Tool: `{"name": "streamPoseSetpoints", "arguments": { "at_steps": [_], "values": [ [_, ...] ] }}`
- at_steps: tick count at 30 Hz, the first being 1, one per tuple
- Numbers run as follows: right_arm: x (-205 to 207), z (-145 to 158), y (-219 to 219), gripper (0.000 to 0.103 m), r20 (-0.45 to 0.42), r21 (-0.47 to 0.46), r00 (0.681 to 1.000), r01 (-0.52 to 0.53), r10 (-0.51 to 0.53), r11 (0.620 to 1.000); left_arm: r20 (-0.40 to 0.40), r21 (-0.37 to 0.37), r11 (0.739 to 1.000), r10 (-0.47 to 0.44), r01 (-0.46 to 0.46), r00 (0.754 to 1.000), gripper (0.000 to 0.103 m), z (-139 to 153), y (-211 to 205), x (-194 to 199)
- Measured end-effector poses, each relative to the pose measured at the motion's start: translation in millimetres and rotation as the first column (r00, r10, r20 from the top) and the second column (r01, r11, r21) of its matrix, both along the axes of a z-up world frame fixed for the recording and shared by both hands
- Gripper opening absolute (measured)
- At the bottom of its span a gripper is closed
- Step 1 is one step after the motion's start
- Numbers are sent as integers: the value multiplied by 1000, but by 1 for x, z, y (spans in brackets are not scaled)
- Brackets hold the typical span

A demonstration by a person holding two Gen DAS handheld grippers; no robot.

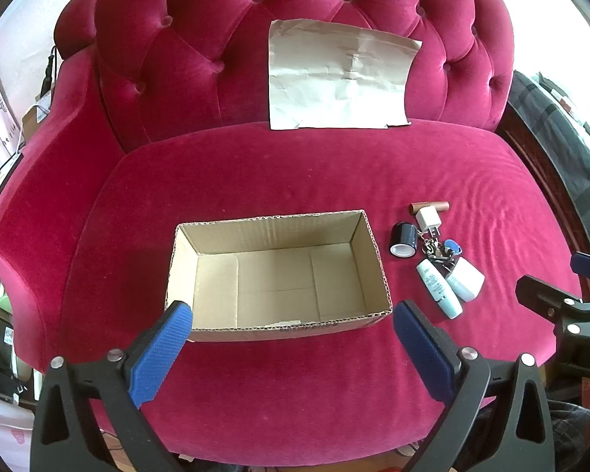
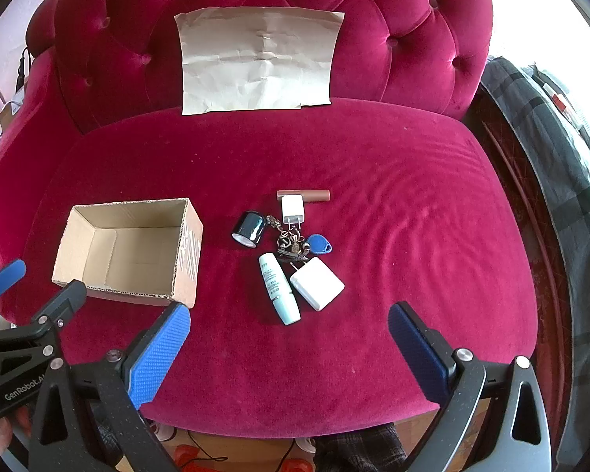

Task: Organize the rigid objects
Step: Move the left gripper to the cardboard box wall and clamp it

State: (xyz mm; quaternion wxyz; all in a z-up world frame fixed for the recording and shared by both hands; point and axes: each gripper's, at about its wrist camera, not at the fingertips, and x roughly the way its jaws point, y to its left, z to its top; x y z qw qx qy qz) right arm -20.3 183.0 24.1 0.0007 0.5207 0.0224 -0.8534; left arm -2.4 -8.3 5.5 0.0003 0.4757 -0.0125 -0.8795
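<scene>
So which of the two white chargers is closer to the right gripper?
The big square charger, lying beside the pale tube. The small charger sits farther back, against the brown tube.

Both wrist cams tilted down, near – shared: box [image 1: 279, 275], red seat [image 2: 334, 149].

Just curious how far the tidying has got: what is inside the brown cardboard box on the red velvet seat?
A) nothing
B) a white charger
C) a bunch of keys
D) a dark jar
A: the brown cardboard box shows only its bare floor; the small items all lie beside it.
</scene>
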Motion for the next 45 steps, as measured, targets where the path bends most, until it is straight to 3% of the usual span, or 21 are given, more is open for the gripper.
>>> {"name": "streamPoseSetpoints", "arguments": {
  "at_steps": [13, 27, 38, 45],
  "values": [
    [-2, -2, 2, 103, -1, -4, 1000, 2, -2, 1000, 1, -1, 1000, 6, -6, 1000, 103, -3, -6, -2],
    [-9, -9, 10, 103, -2, -15, 1000, 15, -15, 1000, 4, -14, 997, 80, -79, 997, 103, -15, -40, -13],
    [-24, -36, 6, 103, 10, -17, 1000, -10, 10, 1000, 18, -44, 994, 102, -101, 995, 103, -43, -68, -31],
    [-35, -61, 3, 103, 33, -4, 999, -24, 24, 1000, 67, -57, 991, 123, -119, 990, 103, -64, -90, -44]
  ]
}}
